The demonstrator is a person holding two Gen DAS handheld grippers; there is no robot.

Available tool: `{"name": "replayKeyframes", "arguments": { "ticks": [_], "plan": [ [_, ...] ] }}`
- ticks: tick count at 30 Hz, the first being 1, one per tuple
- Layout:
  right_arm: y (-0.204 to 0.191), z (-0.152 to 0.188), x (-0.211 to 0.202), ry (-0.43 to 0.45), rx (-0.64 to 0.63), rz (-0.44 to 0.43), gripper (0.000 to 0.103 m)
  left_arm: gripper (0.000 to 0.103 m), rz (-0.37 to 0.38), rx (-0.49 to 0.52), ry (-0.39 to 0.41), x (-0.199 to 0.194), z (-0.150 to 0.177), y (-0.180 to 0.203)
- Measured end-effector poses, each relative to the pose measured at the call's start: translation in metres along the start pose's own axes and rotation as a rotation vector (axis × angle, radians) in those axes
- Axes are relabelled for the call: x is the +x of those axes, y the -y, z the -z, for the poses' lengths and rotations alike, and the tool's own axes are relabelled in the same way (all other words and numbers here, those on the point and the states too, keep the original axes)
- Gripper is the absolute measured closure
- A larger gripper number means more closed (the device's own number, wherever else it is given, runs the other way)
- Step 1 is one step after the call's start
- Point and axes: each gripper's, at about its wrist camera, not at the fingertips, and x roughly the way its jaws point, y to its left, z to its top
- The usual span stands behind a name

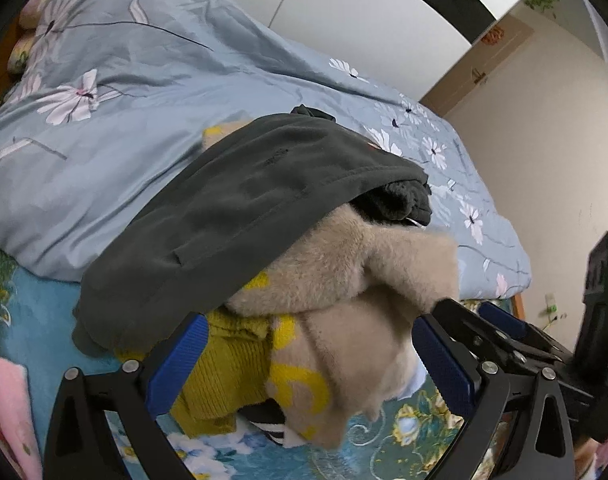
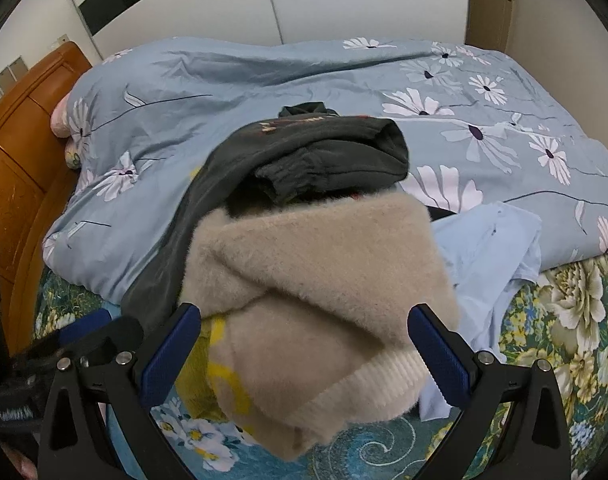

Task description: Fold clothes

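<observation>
A heap of clothes lies on the bed. A fluffy beige sweater (image 1: 356,304) (image 2: 304,280) with yellow marks sits at the front of it. A dark grey garment (image 1: 231,208) (image 2: 304,152) drapes over the top and left of the heap. A mustard knit piece (image 1: 223,368) pokes out low on the left. My left gripper (image 1: 308,360) stands open, its blue pads on either side of the heap's near end. My right gripper (image 2: 304,344) is open too, straddling the beige sweater's ribbed hem (image 2: 360,396). The right gripper (image 1: 500,332) shows at the right edge of the left wrist view.
A light blue shirt (image 2: 492,256) lies crumpled to the right of the heap. A blue floral duvet (image 1: 103,120) (image 2: 384,80) is bunched up behind. The teal flowered sheet (image 2: 544,340) covers the mattress. An orange wooden headboard (image 2: 19,152) stands at the left, and white wardrobe doors (image 2: 344,0) stand beyond the bed.
</observation>
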Motion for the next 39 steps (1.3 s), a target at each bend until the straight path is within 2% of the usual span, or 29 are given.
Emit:
{"name": "replayKeyframes", "arguments": {
  "ticks": [5, 11, 12, 13, 14, 15, 16, 19, 23, 27, 28, 33, 36, 39],
  "plan": [
    [0.036, 0.013, -0.012, -0.006, 0.098, 0.033, 0.000, 0.000, -0.102, 0.068, -0.014, 0.032, -0.037, 0.011],
    [0.069, 0.043, -0.027, -0.060, 0.093, 0.105, 0.000, 0.001, -0.270, 0.326, -0.002, 0.076, -0.078, 0.067],
    [0.075, 0.048, -0.030, -0.070, 0.098, 0.116, 0.000, 0.004, -0.301, 0.360, -0.008, 0.082, -0.080, 0.072],
    [0.079, 0.052, -0.031, -0.079, 0.104, 0.123, 0.000, 0.014, -0.332, 0.394, -0.015, 0.088, -0.083, 0.077],
    [0.083, 0.056, -0.033, -0.086, 0.110, 0.129, 0.000, 0.019, -0.363, 0.429, -0.021, 0.094, -0.085, 0.082],
    [0.087, 0.060, -0.036, -0.093, 0.116, 0.136, 0.000, 0.046, -0.388, 0.452, -0.027, 0.098, -0.088, 0.086],
    [0.091, 0.065, -0.038, -0.100, 0.121, 0.142, 0.000, 0.078, -0.403, 0.450, -0.029, 0.097, -0.090, 0.086],
    [0.091, 0.072, -0.047, -0.116, 0.125, 0.150, 0.000, 0.094, -0.420, 0.422, -0.004, 0.081, -0.098, 0.085],
    [0.087, 0.077, -0.057, -0.119, 0.145, 0.127, 0.000, 0.096, -0.420, 0.382, 0.086, 0.034, -0.108, 0.088],
    [0.078, 0.078, -0.076, -0.101, 0.185, 0.077, 0.000, 0.096, -0.336, 0.365, 0.251, -0.052, -0.114, 0.111],
    [0.076, 0.078, -0.081, -0.094, 0.196, 0.063, 0.000, 0.096, -0.318, 0.369, 0.276, -0.070, -0.109, 0.116],
    [0.060, 0.082, -0.123, -0.029, 0.241, -0.044, 0.000, 0.096, -0.286, 0.361, 0.278, -0.133, -0.030, 0.114],
    [0.049, 0.097, -0.145, -0.013, 0.249, -0.117, 0.000, 0.096, -0.266, 0.356, 0.279, -0.170, 0.018, 0.112],
    [0.043, 0.122, -0.157, -0.033, 0.277, -0.189, 0.000, 0.096, -0.247, 0.351, 0.281, -0.207, 0.066, 0.111]
  ]
}}
